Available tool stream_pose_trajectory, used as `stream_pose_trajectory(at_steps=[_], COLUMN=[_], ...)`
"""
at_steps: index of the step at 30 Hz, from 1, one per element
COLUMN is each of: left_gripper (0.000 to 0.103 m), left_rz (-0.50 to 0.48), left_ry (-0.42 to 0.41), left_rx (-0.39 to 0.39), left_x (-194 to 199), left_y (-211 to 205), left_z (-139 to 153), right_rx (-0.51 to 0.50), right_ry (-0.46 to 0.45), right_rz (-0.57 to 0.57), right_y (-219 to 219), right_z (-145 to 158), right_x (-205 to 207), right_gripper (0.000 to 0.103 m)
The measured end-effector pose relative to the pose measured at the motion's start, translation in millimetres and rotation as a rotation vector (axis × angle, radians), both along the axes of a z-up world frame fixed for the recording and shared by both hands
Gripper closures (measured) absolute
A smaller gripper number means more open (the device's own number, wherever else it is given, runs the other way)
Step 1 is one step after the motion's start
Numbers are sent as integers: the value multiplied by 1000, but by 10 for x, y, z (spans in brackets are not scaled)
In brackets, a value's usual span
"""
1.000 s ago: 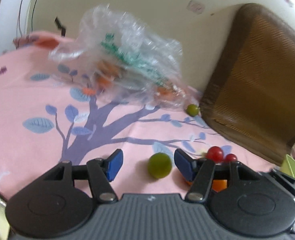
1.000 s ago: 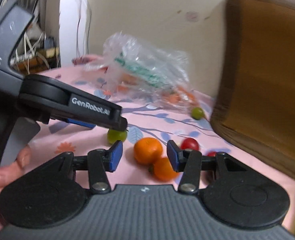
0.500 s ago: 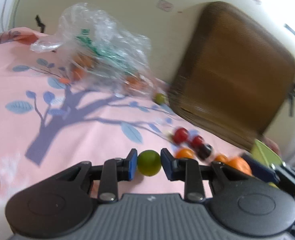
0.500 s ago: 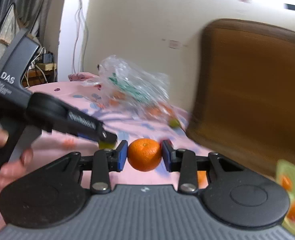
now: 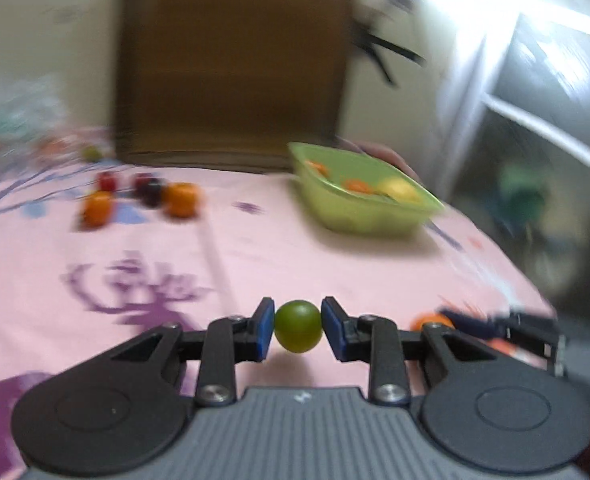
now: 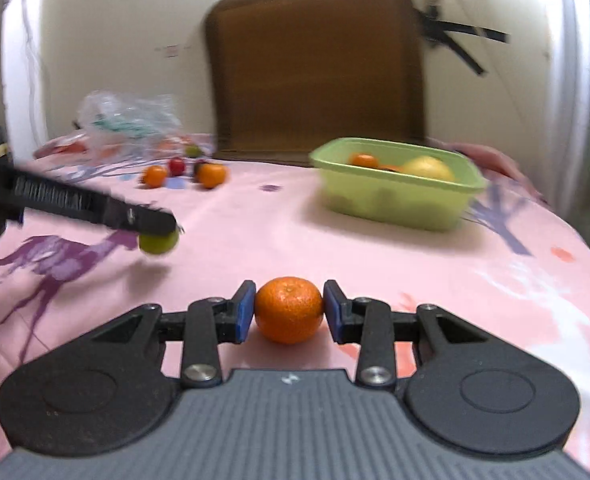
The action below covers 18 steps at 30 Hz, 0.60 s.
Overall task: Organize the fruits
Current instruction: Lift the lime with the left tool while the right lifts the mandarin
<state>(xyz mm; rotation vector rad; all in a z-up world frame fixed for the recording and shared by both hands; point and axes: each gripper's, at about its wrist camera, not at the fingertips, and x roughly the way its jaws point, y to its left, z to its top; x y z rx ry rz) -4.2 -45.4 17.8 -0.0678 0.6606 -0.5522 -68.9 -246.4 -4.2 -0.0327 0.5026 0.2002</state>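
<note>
Right wrist view, right claw (image 6: 289, 311) clamping orange (image 6: 289, 309), left claw (image 5: 297, 327) clamping green fruit (image 5: 297, 326), open tablecloth (image 6: 335, 248) before bin (image 6: 395, 196).

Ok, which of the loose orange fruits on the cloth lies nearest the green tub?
The larger orange mandarin at the cluster's right end, beside the dark fruit; the smaller orange fruit lies farther left of the green plastic tub.

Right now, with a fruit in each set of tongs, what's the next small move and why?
Probably carry the mandarin in the right tongs forward over the green tub and release; the left tongs grip a green fruit, and the tub already holds fruit.
</note>
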Motion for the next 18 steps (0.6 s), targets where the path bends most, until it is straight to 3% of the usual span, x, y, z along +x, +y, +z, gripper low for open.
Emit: stream_pose_trajectory(at_steps=[3, 7, 9, 10, 18], left_gripper=[74, 69, 62, 58, 58], left_rz=[-48, -32, -18, -15, -57], left_ry=[-3, -1, -22, -35, -31], left_rx=[29, 68, 97, 107, 134], left_x=[-78, -142, -196, -236, -276], left_y=[-216, -291, -294, -296, -380], left_z=[-61, -99, -74, -46, -70], right_rx=[7, -35, -44, -43, -30], right_ry=[10, -23, -37, -46, -40], right_rz=[-6, 6, 18, 21, 8], right_y=[-29, 26, 43, 45, -28], right_z=[-22, -67, -68, -61, -64], right_x=[-15, -81, -108, -136, -259], right_gripper=[62, 60, 51, 50, 50])
